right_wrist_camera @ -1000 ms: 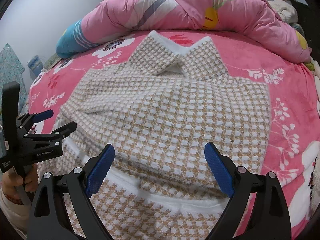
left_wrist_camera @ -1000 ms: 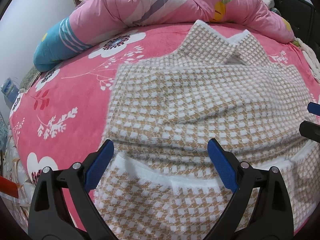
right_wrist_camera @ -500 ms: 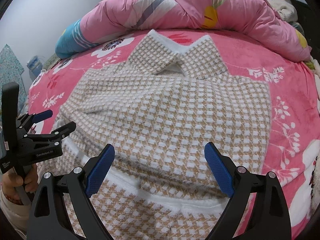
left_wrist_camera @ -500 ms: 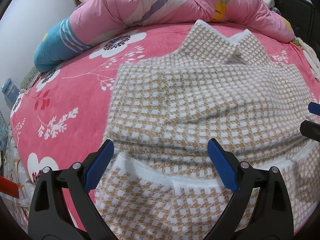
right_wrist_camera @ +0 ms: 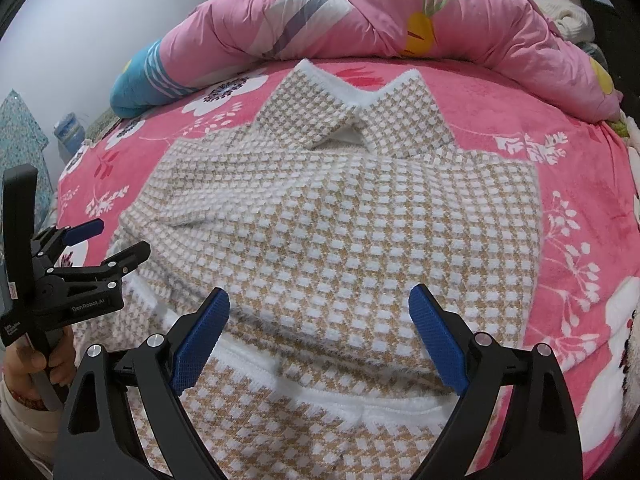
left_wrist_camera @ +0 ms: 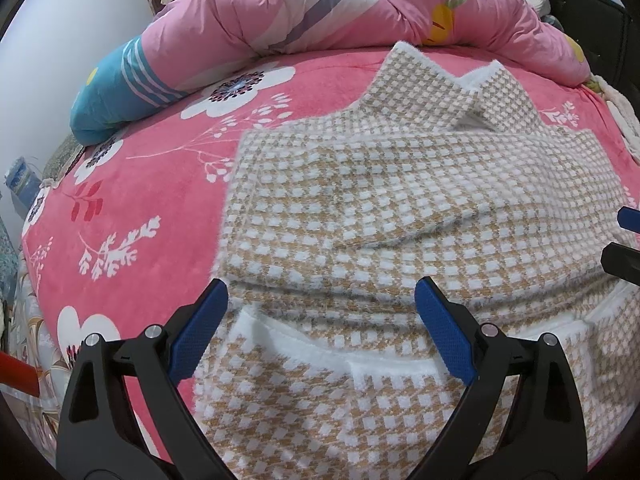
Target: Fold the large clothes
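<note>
Hovering both my left gripper [left_wrist_camera: 320, 320] and right gripper [right_wrist_camera: 320, 320], fingers wide and empty, near the jacket's [right_wrist_camera: 340, 232] hem [right_wrist_camera: 360, 404], ready to fold it toward the collar [right_wrist_camera: 352, 116].

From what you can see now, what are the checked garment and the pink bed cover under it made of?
Garment: seems a soft, fuzzy knit, matte; its white edges look hairy and the checks blur. Cover: probably plush fleece with a printed flower pattern; a short nap shows, with a faint sheen.
</note>
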